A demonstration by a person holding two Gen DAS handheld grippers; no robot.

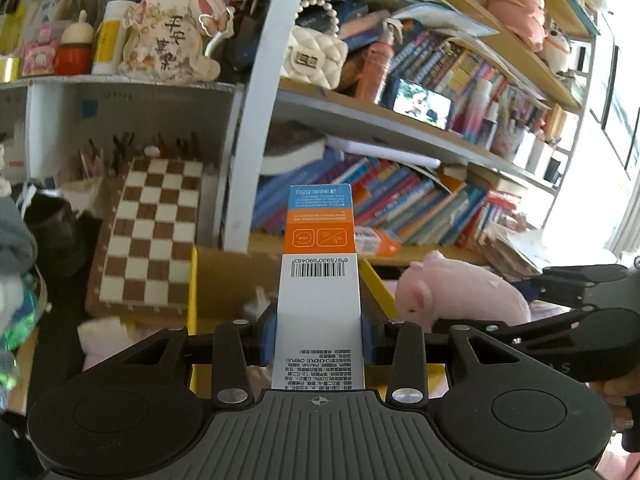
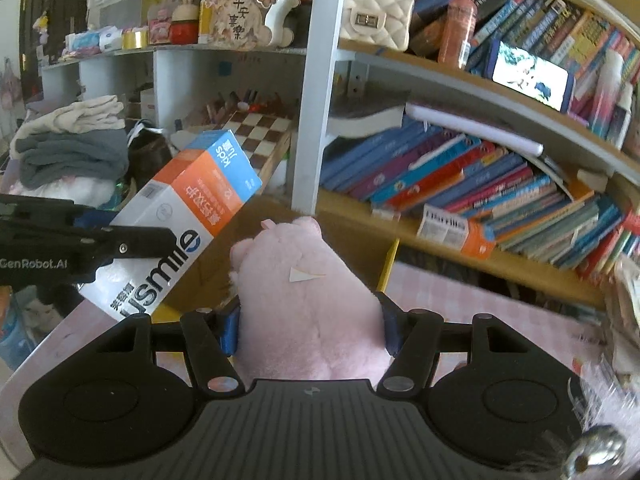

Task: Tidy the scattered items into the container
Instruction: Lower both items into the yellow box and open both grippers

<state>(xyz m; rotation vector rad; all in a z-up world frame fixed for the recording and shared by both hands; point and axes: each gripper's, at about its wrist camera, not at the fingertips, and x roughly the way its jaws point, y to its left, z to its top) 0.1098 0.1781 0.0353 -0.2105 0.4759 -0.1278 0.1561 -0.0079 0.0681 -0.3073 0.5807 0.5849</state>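
Cluttered bookshelf (image 1: 400, 128) behind. Box (image 1: 320, 280) clamped lengthwise in left gripper (image 1: 319, 340); pig (image 2: 308, 300) squeezed in right gripper (image 2: 310, 332); both carried above cardboard container (image 1: 236, 276), likely for dropping in.

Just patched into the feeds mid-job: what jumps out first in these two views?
Both grippers are loaded: the left gripper clamps a tall white, orange and blue toothpaste box, and the right gripper squeezes a pink plush pig. Both are held above a yellow-edged cardboard box, in front of a crammed bookshelf with a checkered board leaning to its left.
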